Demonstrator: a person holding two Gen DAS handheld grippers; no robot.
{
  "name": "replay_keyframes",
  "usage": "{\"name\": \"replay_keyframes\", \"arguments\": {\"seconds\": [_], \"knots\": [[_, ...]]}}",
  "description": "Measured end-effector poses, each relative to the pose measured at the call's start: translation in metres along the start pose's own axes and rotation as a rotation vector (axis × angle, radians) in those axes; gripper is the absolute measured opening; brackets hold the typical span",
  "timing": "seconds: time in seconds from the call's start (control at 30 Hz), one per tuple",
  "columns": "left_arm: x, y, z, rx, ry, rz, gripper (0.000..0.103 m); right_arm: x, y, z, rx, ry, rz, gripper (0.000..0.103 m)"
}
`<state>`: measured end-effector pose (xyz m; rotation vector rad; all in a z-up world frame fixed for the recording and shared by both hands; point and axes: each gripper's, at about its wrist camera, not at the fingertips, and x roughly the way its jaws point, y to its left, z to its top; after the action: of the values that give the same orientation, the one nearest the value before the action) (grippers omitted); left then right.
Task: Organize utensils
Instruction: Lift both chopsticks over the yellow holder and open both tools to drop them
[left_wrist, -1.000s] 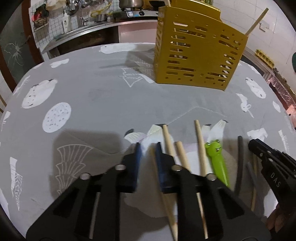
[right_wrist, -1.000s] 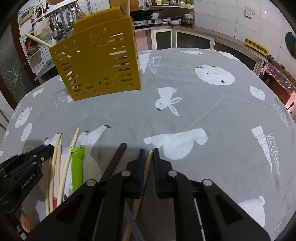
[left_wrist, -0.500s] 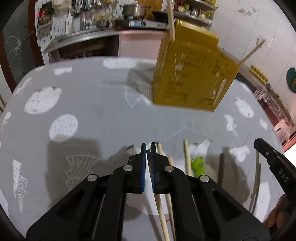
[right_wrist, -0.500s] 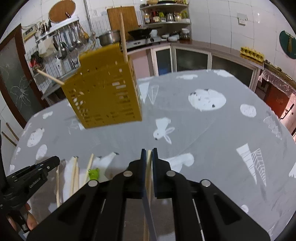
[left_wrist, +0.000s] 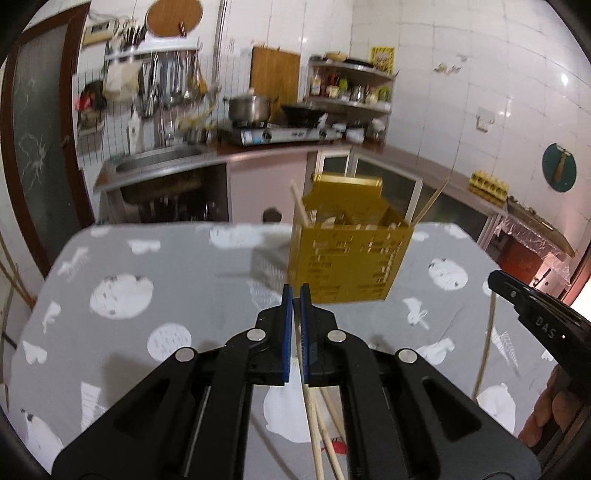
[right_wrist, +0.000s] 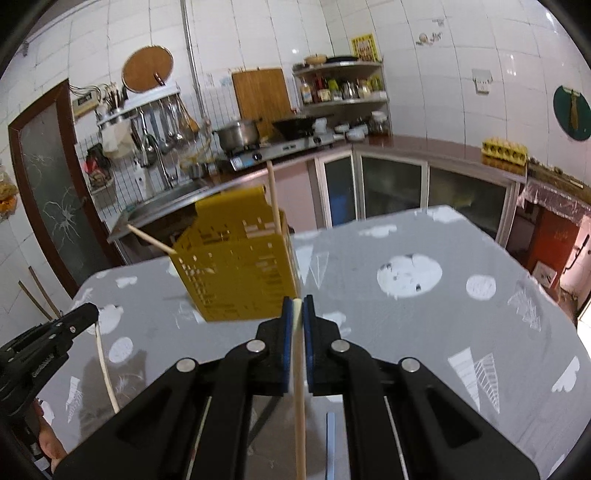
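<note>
A yellow slotted utensil holder (left_wrist: 351, 254) stands on the grey tablecloth ahead of both grippers, also in the right wrist view (right_wrist: 240, 269); two wooden chopsticks stick out of it. My left gripper (left_wrist: 295, 295) is shut on a thin wooden chopstick (left_wrist: 308, 398) and held above the table. My right gripper (right_wrist: 297, 306) is shut on a pale wooden chopstick (right_wrist: 299, 406), also raised. Each gripper shows at the edge of the other's view, the right (left_wrist: 535, 317) and the left (right_wrist: 48, 343), each with its chopstick hanging down.
More chopsticks (left_wrist: 332, 417) lie on the cloth under the left gripper. A dark utensil (right_wrist: 330, 443) lies under the right gripper. A kitchen counter with sink and stove (left_wrist: 258, 133) runs behind the table.
Both grippers closed on a chopstick and rose from the table. The views tilted up, so the holder now sits lower and farther in the frame.
</note>
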<state>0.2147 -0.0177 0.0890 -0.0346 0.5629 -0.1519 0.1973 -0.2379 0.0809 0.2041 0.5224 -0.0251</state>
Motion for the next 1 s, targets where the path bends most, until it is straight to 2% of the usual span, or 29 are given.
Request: {"name": "replay_keyframes", "arguments": {"seconds": [0.2,0.67,1.0], "knots": [[-0.019,-0.006,0.01,0.048,-0.099,0.015,0.002,-0.008,0.009,0.01,-0.028,-0.065,0.003,0.006],[-0.024,0.0,0.02,0.054,-0.2,0.026,0.002,-0.028,0.014,0.025,-0.059,-0.203,0.016,0.006],[-0.029,-0.005,0.049,0.056,-0.269,0.022,0.002,-0.039,0.019,0.057,-0.066,-0.289,0.045,0.006]]}}
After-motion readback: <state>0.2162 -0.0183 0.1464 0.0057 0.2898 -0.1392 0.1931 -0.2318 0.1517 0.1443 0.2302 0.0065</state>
